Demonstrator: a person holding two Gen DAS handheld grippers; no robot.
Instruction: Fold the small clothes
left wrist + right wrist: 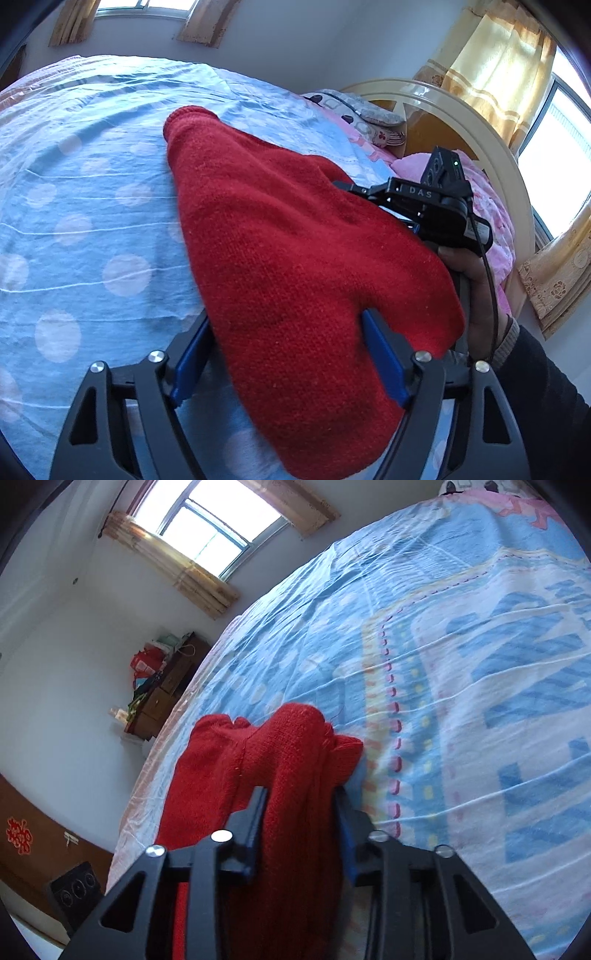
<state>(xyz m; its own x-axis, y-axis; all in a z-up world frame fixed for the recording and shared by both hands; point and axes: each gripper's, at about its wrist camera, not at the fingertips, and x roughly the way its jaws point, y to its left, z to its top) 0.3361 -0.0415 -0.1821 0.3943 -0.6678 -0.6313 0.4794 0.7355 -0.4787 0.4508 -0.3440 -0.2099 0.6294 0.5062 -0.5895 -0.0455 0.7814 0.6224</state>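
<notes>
A red knitted garment lies lifted over the blue dotted bed sheet, its narrow end resting on the sheet. My left gripper stands wide with the garment's near part between its blue pads; only the pad tips meet the fabric. In the right wrist view the garment bunches up, and my right gripper is shut on a thick fold of it. The right gripper's black body shows behind the garment, its fingertips hidden, with a person's hand on its handle.
A cream headboard, pink bedding and a pillow sit at the bed's right end. A wooden dresser with bags stands by the wall under a curtained window. Patterned sheet spreads to the right.
</notes>
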